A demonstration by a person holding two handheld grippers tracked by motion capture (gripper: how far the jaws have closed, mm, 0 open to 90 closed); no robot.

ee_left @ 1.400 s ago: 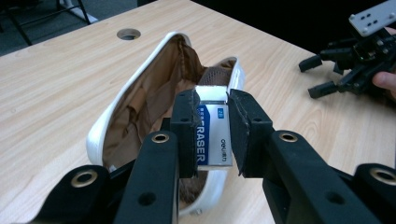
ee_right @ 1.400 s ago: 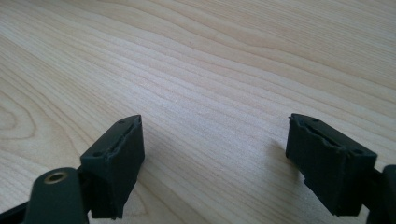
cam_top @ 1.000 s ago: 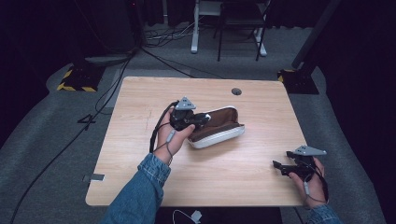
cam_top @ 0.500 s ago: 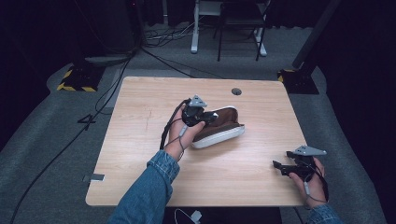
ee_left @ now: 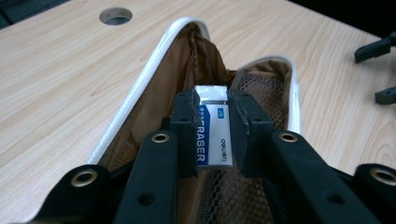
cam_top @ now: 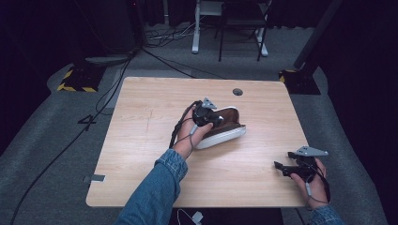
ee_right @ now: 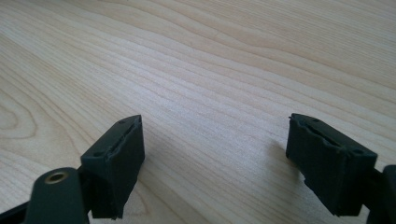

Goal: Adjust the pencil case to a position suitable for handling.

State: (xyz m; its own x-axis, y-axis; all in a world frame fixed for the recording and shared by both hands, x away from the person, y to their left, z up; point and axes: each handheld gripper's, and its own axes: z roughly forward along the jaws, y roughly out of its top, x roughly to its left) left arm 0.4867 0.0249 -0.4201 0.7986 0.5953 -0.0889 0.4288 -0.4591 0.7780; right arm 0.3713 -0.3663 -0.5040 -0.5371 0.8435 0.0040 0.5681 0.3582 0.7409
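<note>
My left fingers (ee_left: 182,123) clamp a white eraser (ee_left: 212,128) by its two long sides, the blue-printed sleeve facing the camera and its far end pointing into the open pencil case (ee_left: 154,84). I hold the eraser lengthwise so that it can slide between the white-piped rims without catching the brown lining or the mesh pocket (ee_left: 266,88) on one side. The left gripper (cam_top: 206,114) sits low over the mouth of the case, which lies on its side near the middle of the worktop (cam_top: 141,122), opening toward my hand. I judge the eraser to be partly inside the case and not yet released. My right fingers (ee_right: 119,161) stand wide apart with nothing between them, close above bare wood. The right gripper (cam_top: 295,166) waits at the near right edge of the worktop, well apart from the case, presumably parked so as to leave the approach free. A round cable hole (cam_top: 238,92) lies beyond the case.
</note>
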